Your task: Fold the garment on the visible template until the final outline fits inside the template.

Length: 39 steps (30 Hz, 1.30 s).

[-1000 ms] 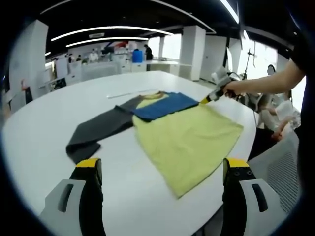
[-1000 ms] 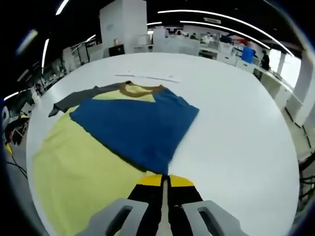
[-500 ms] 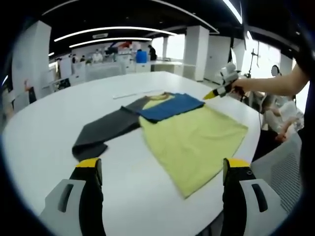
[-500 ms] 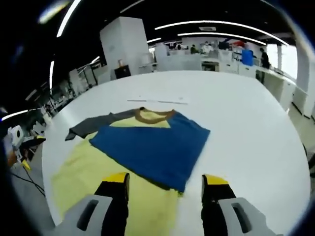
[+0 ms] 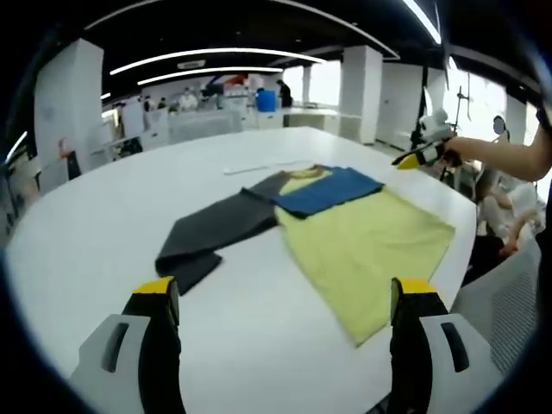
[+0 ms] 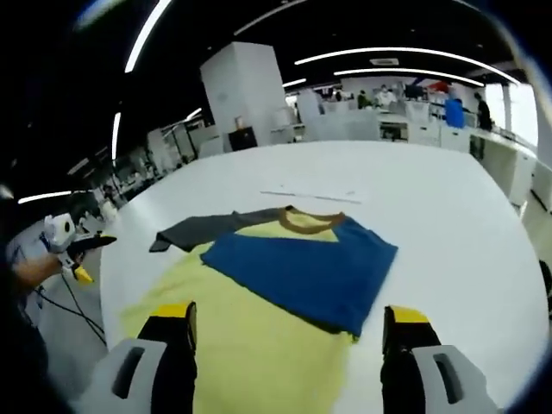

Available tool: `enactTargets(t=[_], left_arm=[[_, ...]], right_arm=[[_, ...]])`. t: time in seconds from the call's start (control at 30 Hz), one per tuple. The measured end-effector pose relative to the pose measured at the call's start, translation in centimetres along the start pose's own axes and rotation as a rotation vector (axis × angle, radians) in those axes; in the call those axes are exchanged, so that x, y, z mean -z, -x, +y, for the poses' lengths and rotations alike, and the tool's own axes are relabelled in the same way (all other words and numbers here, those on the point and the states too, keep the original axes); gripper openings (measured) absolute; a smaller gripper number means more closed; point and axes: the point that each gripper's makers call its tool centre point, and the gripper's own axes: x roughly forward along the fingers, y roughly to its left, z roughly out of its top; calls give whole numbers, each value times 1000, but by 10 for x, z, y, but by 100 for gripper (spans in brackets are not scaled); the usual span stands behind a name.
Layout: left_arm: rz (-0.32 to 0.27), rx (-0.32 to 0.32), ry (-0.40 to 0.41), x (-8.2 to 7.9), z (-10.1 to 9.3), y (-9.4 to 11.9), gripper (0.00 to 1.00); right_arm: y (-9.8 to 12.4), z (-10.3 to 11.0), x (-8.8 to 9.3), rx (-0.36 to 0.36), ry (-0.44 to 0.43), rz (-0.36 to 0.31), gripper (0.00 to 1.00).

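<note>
A long-sleeved shirt lies flat on the white table (image 5: 95, 224). Its yellow body (image 5: 362, 246) (image 6: 250, 336) faces up, and the blue sleeve (image 5: 332, 188) (image 6: 306, 269) is folded across the chest. The grey sleeve (image 5: 216, 235) (image 6: 200, 228) stretches out sideways, with the brown collar (image 6: 307, 222) at the far end. My left gripper (image 5: 285, 293) is open, short of the shirt, above bare table. My right gripper (image 6: 289, 315) is open above the yellow body, near the blue sleeve's edge. The right gripper (image 5: 424, 157) also hangs beyond the shirt, held by a hand.
A thin pale strip (image 5: 259, 166) (image 6: 310, 196) lies on the table beyond the collar. The left gripper (image 6: 76, 250) shows off the table's edge. A person (image 5: 504, 207) is beside the table. Pillars and desks stand far behind.
My right gripper, shut on the blue sleeve's edge a second ago, has opened, let it go and pulled back. The sleeve stays folded on the chest.
</note>
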Motion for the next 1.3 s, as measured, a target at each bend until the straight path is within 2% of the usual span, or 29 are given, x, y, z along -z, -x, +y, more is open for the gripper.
enactTargets(t=[0.2,0.43,0.73,0.9,0.93,1.07,1.1,1.2,1.3], left_arm=[[-20,-66,10,-6,24,-1,99],[-41,-127,28,-13,47,-5,99],[-52,-214,82,-11,82,-10,92],[-46,-278,94,-6,105,-13,84],[-44,-303,116,-4,111,-13,81],[-44,-331,138,-2,123,-16,64],[-39,-356,139,-1,131,-17,62],[-42,-378,168,1,144,-23,57],[-8,-413,159,5,152,-26,48]], right_arm=[[14,15,0,-39,25,-3,95],[26,33,-3,-89,50,-27,97],[40,61,-1,-164,81,-40,96],[45,64,0,-168,74,-54,92],[46,64,0,-167,70,-56,91],[48,63,0,-161,57,-64,90],[48,62,0,-158,56,-66,90],[49,62,1,-157,57,-65,89],[49,64,1,-161,60,-61,89]])
